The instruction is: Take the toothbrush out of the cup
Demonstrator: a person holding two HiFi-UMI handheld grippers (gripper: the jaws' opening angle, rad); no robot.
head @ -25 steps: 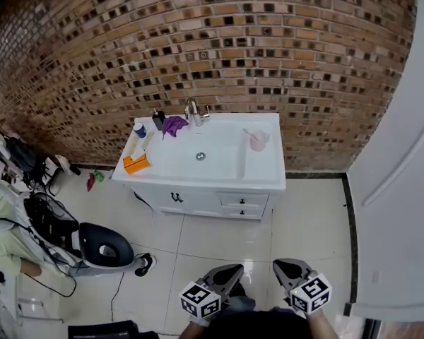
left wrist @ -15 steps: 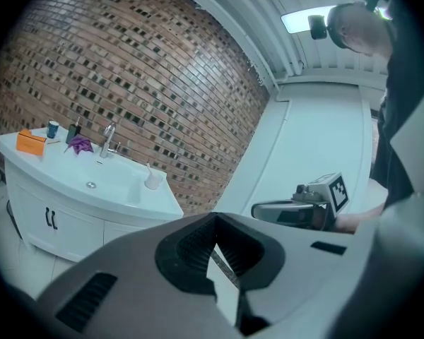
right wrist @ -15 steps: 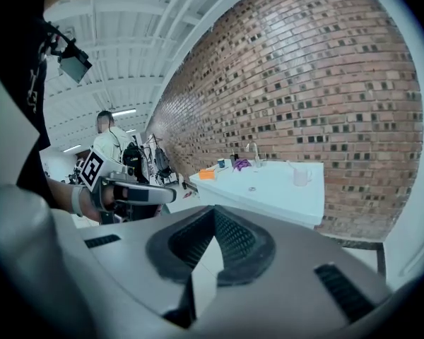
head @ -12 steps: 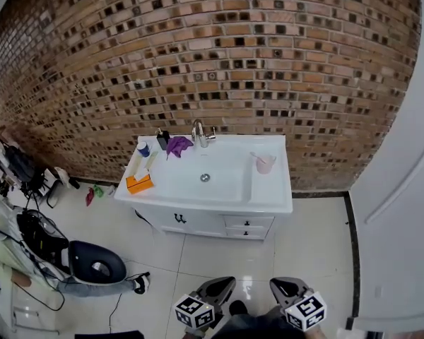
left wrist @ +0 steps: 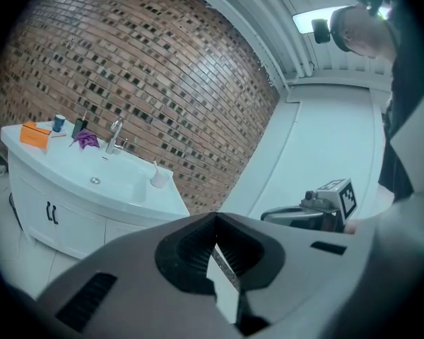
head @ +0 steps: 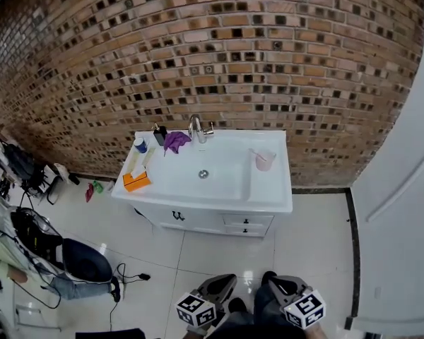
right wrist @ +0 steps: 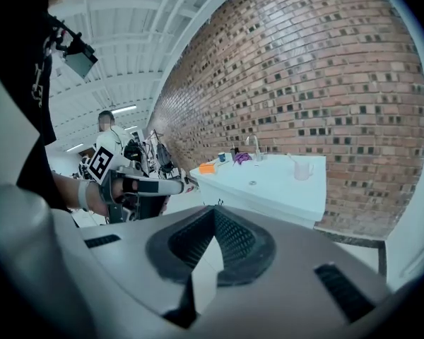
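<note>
Head view only: tiled floor (head: 219,249), w/ left gripper (head: 225,282) & right gripper (head: 277,282) low at the bottom edge, side by side. Both are well apart from the white vanity surface (head: 268,193), which stands vs. the brick wall (head: 233,62). A seated person (head: 0,249) w/ cables is at far left.

Left gripper view adds a ceiling light (left wrist: 318,20) and shows the right gripper side-on. Right gripper view adds the left gripper held in a hand w/ a wristband, plus a 2nd person (right wrist: 109,136) standing far back along the wall. Both gripper views show the vanity from the side, small & distant.

Fingers:
- Left gripper's fingers (left wrist: 187,249) are pressed together at the tips, nothing btwn them, touching nothing.
- Right gripper's fingers (right wrist: 237,242) are the same: fully together, empty, no contact w/ anything.

Task item: pink cup (head: 266,161) sits at the right rear of the surface, just right of the basin (head: 205,164). The toothbrush (head: 255,154) stands in it, leaning left, top end out past the rim. Neither gripper is near it.

Counts:
- 2 grippers
- 1 cup
- 1 toothbrush
- 1 faucet (head: 196,128) at the back, centre
- 1 purple cloth (head: 174,142) just left of the faucet
- 1 dark bottle (head: 159,135)
- 1 small blue container (head: 140,145)
- 1 orange box (head: 136,181) at the left front
- 2 drawers (head: 242,219) stacked below the cup side
</note>
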